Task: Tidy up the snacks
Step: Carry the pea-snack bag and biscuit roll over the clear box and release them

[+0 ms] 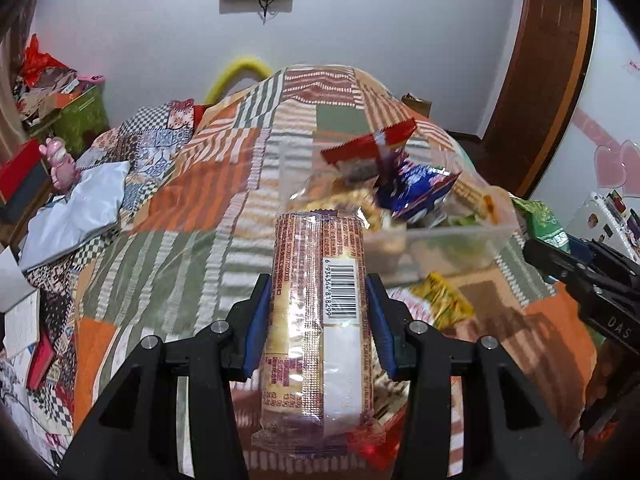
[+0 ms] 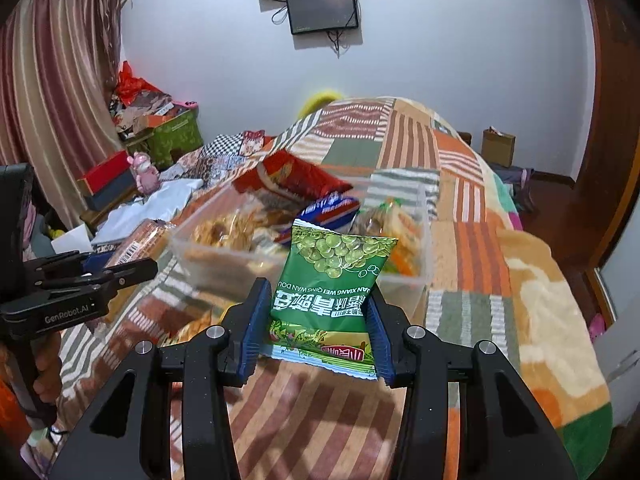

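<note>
My left gripper (image 1: 318, 292) is shut on a long clear-wrapped biscuit pack (image 1: 318, 312) with a barcode, held above the bed just short of the clear plastic box (image 1: 452, 240). The box holds several snacks, among them a red packet (image 1: 368, 146) and a blue packet (image 1: 416, 192). My right gripper (image 2: 318, 300) is shut on a green pea snack bag (image 2: 332, 284), held near the box's front wall (image 2: 224, 264). The left gripper (image 2: 80, 276) and its biscuit pack (image 2: 140, 240) show at the left of the right wrist view. The right gripper (image 1: 580, 268) shows at the right of the left wrist view.
A patchwork blanket (image 1: 180, 208) covers the bed. A yellow packet (image 1: 444, 300) lies on it in front of the box. Boxes and clutter (image 2: 160, 136) stand by the curtain at left. A brown paper bag (image 2: 498, 146) stands on the floor at right.
</note>
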Demonstrator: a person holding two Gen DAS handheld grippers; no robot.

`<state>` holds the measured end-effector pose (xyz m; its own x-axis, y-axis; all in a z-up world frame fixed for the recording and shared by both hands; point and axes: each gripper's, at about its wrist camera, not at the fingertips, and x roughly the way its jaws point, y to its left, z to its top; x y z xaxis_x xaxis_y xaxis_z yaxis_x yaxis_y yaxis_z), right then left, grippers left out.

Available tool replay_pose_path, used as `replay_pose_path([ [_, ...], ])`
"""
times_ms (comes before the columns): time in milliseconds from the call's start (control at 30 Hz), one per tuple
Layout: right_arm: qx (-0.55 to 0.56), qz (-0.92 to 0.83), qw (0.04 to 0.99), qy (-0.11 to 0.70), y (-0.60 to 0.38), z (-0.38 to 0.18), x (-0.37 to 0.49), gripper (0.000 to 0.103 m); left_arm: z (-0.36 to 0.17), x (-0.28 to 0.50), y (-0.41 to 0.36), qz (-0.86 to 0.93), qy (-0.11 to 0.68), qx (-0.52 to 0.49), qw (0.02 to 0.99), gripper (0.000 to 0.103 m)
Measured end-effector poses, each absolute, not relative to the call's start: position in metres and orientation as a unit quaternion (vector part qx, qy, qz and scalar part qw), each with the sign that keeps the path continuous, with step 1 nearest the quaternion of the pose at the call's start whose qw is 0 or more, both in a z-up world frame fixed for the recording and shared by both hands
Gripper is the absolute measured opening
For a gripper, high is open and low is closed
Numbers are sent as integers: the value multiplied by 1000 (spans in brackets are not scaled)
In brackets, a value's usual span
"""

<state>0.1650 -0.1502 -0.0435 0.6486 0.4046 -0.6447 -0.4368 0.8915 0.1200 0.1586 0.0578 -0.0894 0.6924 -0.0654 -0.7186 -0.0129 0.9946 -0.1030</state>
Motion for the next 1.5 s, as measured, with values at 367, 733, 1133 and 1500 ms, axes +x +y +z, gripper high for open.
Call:
replay_pose_path([
  [367,-33,224,915,333,-144,-37,203,42,-85,211,50,-14,393,-53,918,45],
  [733,-35,202,911,358,-142,-53,241,42,-98,264,59,10,411,-62,909,45],
  [1133,-39,204,901,381,-142,-68,249,43,-107,286,58,40,403,-30,914,45],
  [1500,-56,201,903,377,-141,-60,241,60,-98,272,50,17,402,-22,915,65],
])
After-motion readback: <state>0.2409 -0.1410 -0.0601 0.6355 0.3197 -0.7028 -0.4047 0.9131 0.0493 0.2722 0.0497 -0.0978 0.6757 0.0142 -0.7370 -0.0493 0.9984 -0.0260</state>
